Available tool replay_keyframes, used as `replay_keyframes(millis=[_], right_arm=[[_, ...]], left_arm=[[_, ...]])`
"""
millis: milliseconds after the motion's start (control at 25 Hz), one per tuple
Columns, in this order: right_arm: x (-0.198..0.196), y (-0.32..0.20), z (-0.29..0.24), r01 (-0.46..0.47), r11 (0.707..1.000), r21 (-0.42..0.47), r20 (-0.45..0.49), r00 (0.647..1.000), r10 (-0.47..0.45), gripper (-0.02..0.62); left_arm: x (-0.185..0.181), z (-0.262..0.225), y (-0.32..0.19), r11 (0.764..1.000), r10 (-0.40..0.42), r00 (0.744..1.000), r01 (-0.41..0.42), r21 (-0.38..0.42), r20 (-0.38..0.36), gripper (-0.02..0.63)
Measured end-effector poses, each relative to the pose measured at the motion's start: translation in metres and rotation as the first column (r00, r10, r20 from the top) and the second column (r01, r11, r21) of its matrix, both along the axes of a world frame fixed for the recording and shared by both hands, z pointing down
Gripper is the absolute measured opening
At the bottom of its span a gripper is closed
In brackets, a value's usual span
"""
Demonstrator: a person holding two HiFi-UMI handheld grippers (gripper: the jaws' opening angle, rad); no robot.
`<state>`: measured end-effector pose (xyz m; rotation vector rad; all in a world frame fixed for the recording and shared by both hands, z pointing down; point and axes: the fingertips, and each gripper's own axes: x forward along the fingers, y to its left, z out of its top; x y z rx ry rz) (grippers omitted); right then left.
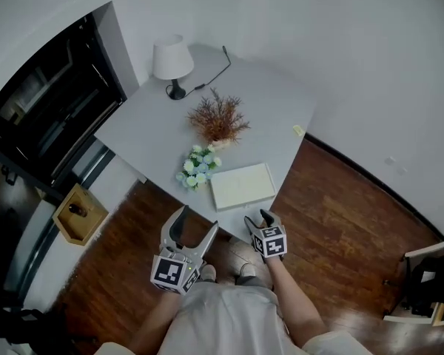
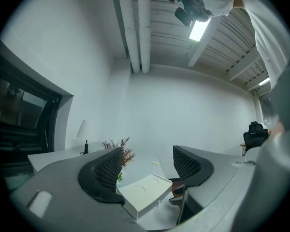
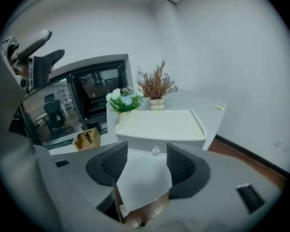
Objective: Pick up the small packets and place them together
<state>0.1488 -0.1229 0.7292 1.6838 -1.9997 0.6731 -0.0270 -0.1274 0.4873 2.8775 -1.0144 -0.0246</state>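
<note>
One small yellow packet (image 1: 298, 130) lies near the far right edge of the grey table (image 1: 148, 124). It also shows as a small speck in the left gripper view (image 2: 156, 163) and in the right gripper view (image 3: 219, 108). Both grippers hang in front of the table's near edge, above the wooden floor and well short of the packet. My left gripper (image 1: 196, 224) (image 2: 147, 166) stands wide open and empty. My right gripper (image 1: 257, 219) (image 3: 145, 163) has its jaws about half apart, with nothing between them.
A white box (image 1: 242, 185) (image 2: 142, 192) (image 3: 159, 124) sits at the table's near edge. Behind it are a flower bunch (image 1: 197, 167), a dried plant (image 1: 218, 120) and a lamp (image 1: 172, 59). A wooden crate (image 1: 78, 214) stands on the floor at the left.
</note>
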Motion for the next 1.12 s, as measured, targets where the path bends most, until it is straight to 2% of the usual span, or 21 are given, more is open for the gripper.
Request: replay_keyframes(millis=[200,320,400,560,600,640,800,960,1120], right_arm=[[0.001,-0.023,0.049,0.058,0.991,-0.119,-0.027,0.998,-0.062,0.249],[0.001,-0.031,0.062,0.061,0.984,-0.17,-0.028,0.997,-0.066,0.249],[-0.001,-0.037,0.064,0.047,0.982,-0.182,-0.02,0.998,-0.051,0.175],[0.006,-0.049,0.066,-0.025,0.982,-0.19,-0.038,0.999,0.018,0.17],[0.007,-0.05,0.064,-0.045,0.981,-0.187,-0.044,0.998,0.037,0.122],[0.008,-0.051,0.063,-0.054,0.981,-0.186,-0.051,0.998,0.045,0.104],[0.002,-0.05,0.06,-0.015,0.983,-0.182,-0.077,0.997,0.001,0.089],[0.001,-0.026,0.066,-0.005,0.973,-0.233,-0.028,1.0,-0.001,0.087],[-0.003,0.028,0.072,0.041,0.952,-0.303,0.015,0.999,-0.039,0.086]], left_arm=[[-0.002,0.005,-0.002,0.998,-0.063,0.998,0.064,-0.016,0.019,0.319],[-0.004,0.007,-0.003,0.995,-0.1,0.995,0.101,-0.023,0.018,0.319],[-0.009,0.008,-0.002,0.992,-0.125,0.992,0.126,-0.027,0.021,0.319],[-0.024,0.009,-0.002,0.982,-0.187,0.982,0.187,-0.038,0.013,0.319],[-0.027,0.009,-0.002,0.979,-0.2,0.98,0.2,-0.037,0.013,0.319],[-0.031,0.009,-0.002,0.977,-0.21,0.978,0.211,-0.036,0.013,0.319],[-0.039,0.008,-0.004,0.971,-0.236,0.972,0.236,-0.041,0.005,0.319],[-0.032,0.009,-0.007,0.974,-0.223,0.975,0.223,-0.047,-0.006,0.319],[-0.019,0.008,-0.006,0.982,-0.182,0.983,0.181,-0.048,-0.008,0.319]])
